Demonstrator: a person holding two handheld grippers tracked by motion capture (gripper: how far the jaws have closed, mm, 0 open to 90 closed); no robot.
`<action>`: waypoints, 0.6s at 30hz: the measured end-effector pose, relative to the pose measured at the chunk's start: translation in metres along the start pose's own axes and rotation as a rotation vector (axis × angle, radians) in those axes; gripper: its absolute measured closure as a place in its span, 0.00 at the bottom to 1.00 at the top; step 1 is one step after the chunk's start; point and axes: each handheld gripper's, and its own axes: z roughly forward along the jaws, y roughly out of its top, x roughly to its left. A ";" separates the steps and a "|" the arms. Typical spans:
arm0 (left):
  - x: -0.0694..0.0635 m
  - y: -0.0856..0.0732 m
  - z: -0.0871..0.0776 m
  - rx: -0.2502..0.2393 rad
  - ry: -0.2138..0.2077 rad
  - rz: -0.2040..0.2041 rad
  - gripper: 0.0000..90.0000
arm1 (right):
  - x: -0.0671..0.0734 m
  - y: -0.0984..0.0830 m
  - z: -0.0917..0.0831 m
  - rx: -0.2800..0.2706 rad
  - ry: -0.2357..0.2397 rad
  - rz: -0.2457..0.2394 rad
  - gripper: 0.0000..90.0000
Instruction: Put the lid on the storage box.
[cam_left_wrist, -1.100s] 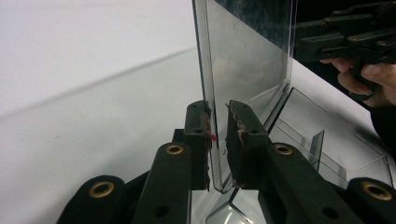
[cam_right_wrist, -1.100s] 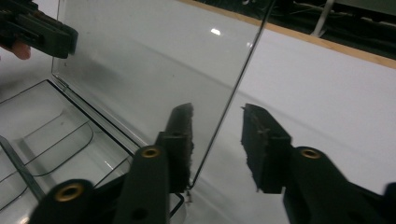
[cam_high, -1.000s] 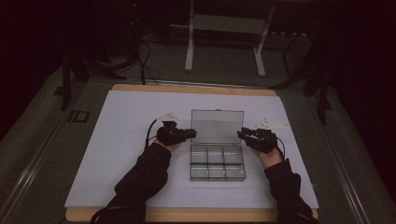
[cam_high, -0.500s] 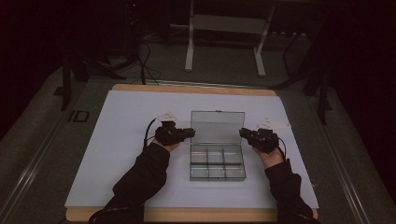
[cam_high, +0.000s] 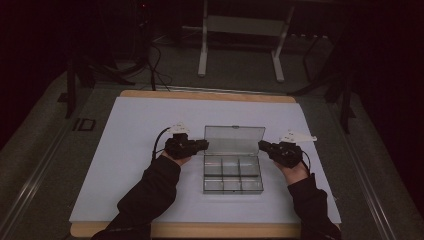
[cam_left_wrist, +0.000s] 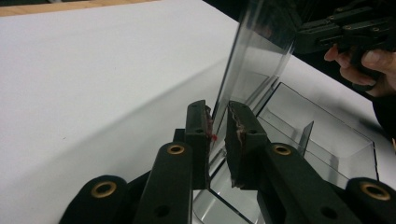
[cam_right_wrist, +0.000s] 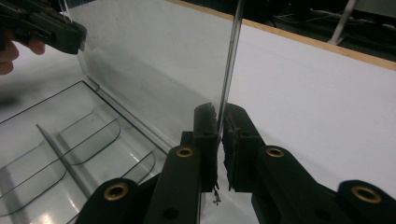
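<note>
Here the lid (cam_high: 234, 139) of the clear box (cam_high: 233, 172) is standing upright, each side edge sitting between closed fingers: the left gripper (cam_high: 201, 145) is clamping its left edge, the right gripper (cam_high: 263, 146) its right, having just been closing on it. The box is lying mid-sheet (cam_high: 135, 150), with white room all around. Its compartments are looking empty.
</note>
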 end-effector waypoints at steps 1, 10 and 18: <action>-0.001 0.000 -0.001 0.002 0.003 0.005 0.89 | 0.000 0.000 -0.001 -0.001 0.005 -0.005 0.93; -0.009 -0.006 -0.009 0.005 0.021 0.027 0.90 | 0.004 -0.003 -0.007 -0.001 0.021 -0.036 0.92; -0.014 -0.008 -0.013 0.026 0.013 0.049 0.91 | 0.006 -0.008 -0.013 -0.003 0.048 -0.049 0.92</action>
